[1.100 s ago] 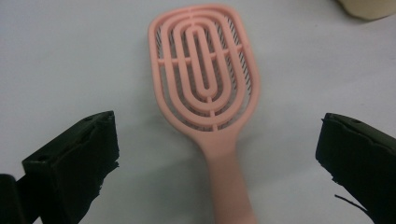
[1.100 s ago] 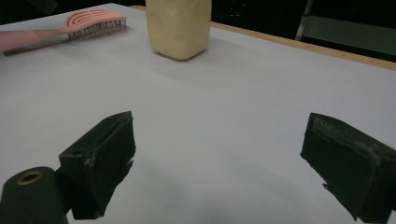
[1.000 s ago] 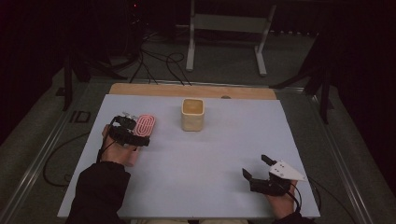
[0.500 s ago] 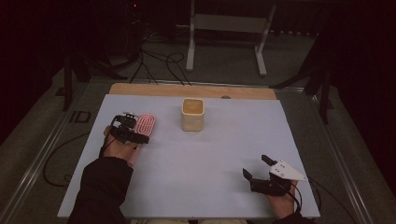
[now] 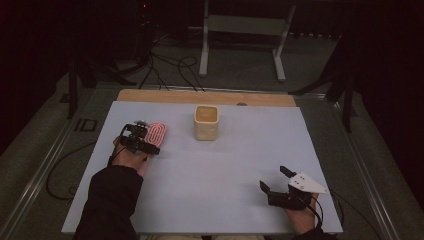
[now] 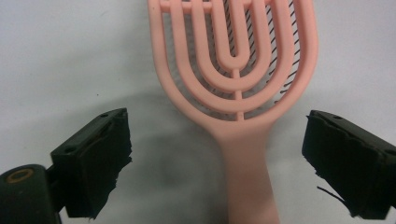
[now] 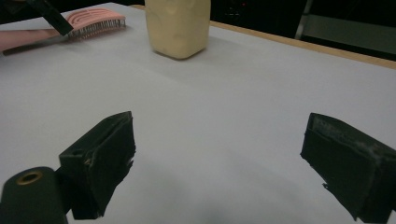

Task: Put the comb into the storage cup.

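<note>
A pink vented plastic hairbrush [image 6: 236, 70] is seen flat on the table, its handle between the wide-spread left claw [image 6: 224, 158]. It is judged light, stiff; the handle suits gripping.

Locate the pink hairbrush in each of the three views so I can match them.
High view: pink hairbrush left of centre, beside the left gripper.
Left gripper view: centre, handle between the open jaws.
Right gripper view: top left.
Shared landmark: the cream container, at top centre in the right gripper view.

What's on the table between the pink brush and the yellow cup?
Nothing. In the high view, the stretch of table between the pink brush and the yellow cup is bare.
</note>
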Available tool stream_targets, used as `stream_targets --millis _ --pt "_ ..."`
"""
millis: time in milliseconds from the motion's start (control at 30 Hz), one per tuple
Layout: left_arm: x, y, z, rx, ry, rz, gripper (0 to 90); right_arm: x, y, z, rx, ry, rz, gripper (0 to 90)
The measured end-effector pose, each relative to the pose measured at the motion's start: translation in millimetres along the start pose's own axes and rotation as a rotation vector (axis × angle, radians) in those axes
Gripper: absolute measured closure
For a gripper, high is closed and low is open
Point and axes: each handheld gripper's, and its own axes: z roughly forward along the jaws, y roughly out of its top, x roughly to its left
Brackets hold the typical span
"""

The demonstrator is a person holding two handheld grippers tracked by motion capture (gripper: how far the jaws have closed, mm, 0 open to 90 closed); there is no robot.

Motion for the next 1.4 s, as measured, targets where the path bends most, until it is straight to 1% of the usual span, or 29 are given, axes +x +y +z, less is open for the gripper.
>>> stream_targets --millis 100,200,267,333,467,500,533,633,833,867,900,967,1200,1233,1300,1400 --pt "-0.4 1.4 2.8 0.015 -0.019 -0.006 11.3 0.0 0.0 0.1 0.001 0.000 0.000 9.5" --pt "-0.7 2.2 5.7 0.021 -0.021 -0.022 15.5 -0.2 0.0 0.1 0.001 0.001 0.002 9.5" --pt "-0.5 2.4 7.1 0.027 -0.023 -0.022 16.3 -0.3 -0.1 0.1 0.002 0.001 0.002 9.5" --pt "-1.6 2.3 8.1 0.030 -0.016 -0.023 20.3 -0.4 0.0 0.1 0.001 0.002 0.002 9.5" --pt "-3.3 2.0 9.2 0.035 0.000 -0.013 29.3 -0.5 -0.1 0.2 0.001 0.004 0.003 9.5" --pt "-3.5 1.9 9.5 0.039 -0.004 -0.010 32.8 -0.5 0.0 0.1 0.002 0.003 0.003 9.5" --pt "-4.2 1.5 10.0 0.052 -0.018 0.013 36.3 -0.5 0.0 0.2 0.003 0.002 0.002 9.5" --pt "-4.4 1.7 9.0 0.056 -0.022 0.016 41.1 -0.5 0.0 0.3 0.004 0.004 0.002 9.5" --pt "-2.9 1.9 8.0 0.068 -0.026 0.007 46.4 -0.5 0.0 0.3 0.004 0.003 0.001 9.5" --pt "-2.5 2.0 7.7 0.073 -0.028 0.008 49.1 -0.5 -0.1 0.5 0.006 0.003 0.000 9.5" --pt "-2.3 2.2 7.4 0.079 -0.029 0.008 49.1 -0.5 -0.1 0.5 0.006 0.003 0.000 9.5" --pt "-1.9 2.3 6.8 0.085 -0.030 0.008 53.0 -0.5 -0.1 0.6 0.008 0.003 0.000 9.5" --pt "-1.1 1.8 6.1 0.087 -0.028 0.014 59.7 -0.6 0.0 0.5 0.008 0.002 0.000 9.5" --pt "-1.2 1.7 6.0 0.088 -0.028 0.013 59.7 -0.6 0.0 0.5 0.008 0.002 0.000 9.5" --pt "-1.1 1.7 5.5 0.091 -0.030 0.012 62.9 -0.6 0.0 0.5 0.009 0.002 0.000 9.5" --pt "-1.0 1.2 4.8 0.097 -0.035 0.018 65.6 -0.7 -0.1 0.6 0.008 0.002 -0.001 9.5"
